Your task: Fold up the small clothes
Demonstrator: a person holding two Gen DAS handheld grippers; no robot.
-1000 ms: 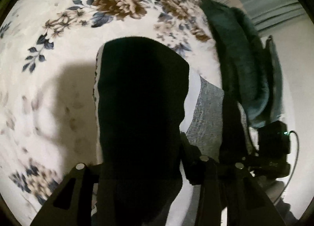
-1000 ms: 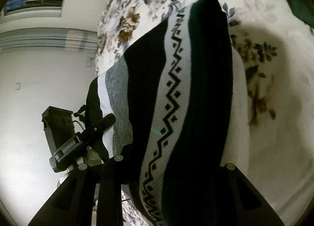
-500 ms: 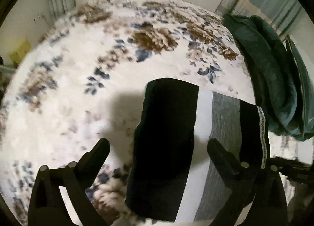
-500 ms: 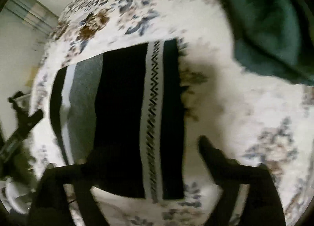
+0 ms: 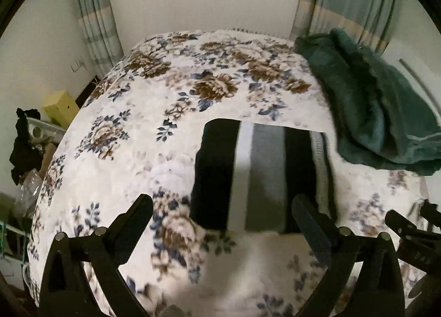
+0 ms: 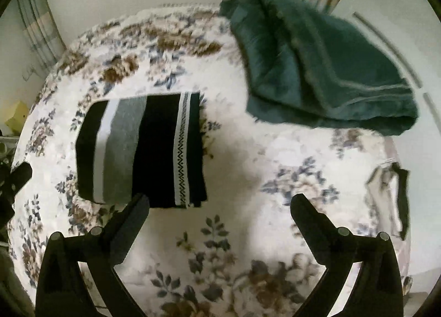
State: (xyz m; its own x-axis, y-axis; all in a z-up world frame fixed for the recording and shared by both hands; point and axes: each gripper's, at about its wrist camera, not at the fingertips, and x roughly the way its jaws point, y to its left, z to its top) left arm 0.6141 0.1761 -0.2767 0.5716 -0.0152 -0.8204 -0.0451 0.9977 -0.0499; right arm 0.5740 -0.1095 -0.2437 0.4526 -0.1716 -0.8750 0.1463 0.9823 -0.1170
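Observation:
A folded striped garment, black, white and grey with a zigzag band, lies flat on the floral bed cover. It also shows in the right wrist view, left of centre. My left gripper is open and empty, held above the garment's near edge. My right gripper is open and empty, above bare cover to the right of the garment; its left finger overlaps the garment's near edge in view.
A folded dark green blanket lies at the bed's far right, also in the right wrist view. Another small garment lies at the bed's right edge. Clutter and a yellow box stand left of the bed. Curtains and wall behind.
Both grippers let go of the striped garment, opened and pulled back and up. The garment now lies folded flat on the bed.

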